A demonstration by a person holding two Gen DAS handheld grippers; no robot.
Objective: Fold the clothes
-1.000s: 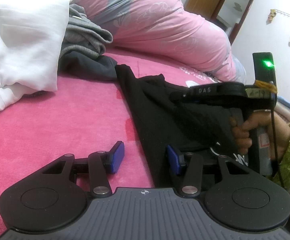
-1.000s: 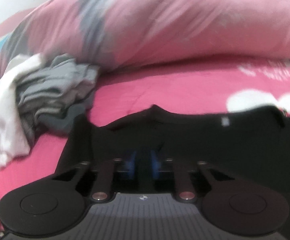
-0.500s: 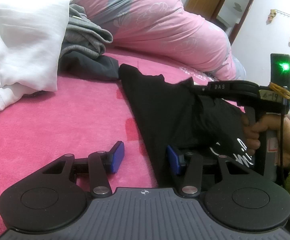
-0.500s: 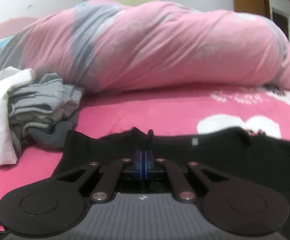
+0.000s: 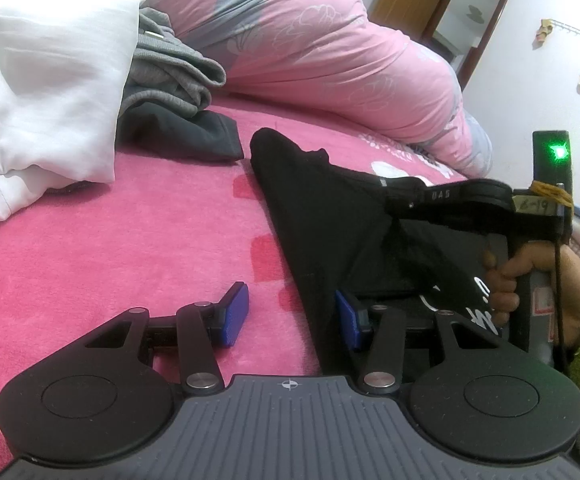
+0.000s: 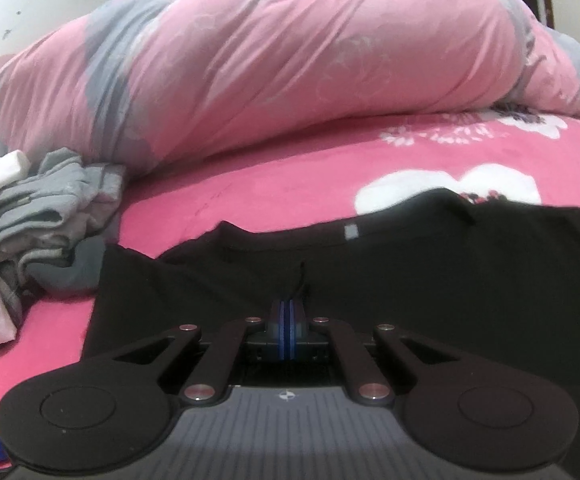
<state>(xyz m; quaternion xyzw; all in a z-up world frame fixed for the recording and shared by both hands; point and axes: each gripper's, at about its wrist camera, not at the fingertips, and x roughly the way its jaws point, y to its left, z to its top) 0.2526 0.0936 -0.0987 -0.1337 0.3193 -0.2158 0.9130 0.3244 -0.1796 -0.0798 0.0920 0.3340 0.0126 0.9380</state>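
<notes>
On pink bedspread [image 5: 129, 240] — left gripper [image 5: 290, 312] fingers wide, right gripper [image 6: 288, 312] pinching black shirt [image 6: 410, 264].

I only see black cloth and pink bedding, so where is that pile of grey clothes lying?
In the left wrist view the grey clothes lie at upper left on the pink bedspread, between the white garment and the pink duvet, just beyond the black shirt.

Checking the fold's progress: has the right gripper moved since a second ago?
Yes. In the left wrist view the right gripper, shut on the black shirt, has shifted right, away from the grey clothes, dragging the shirt along.
</notes>
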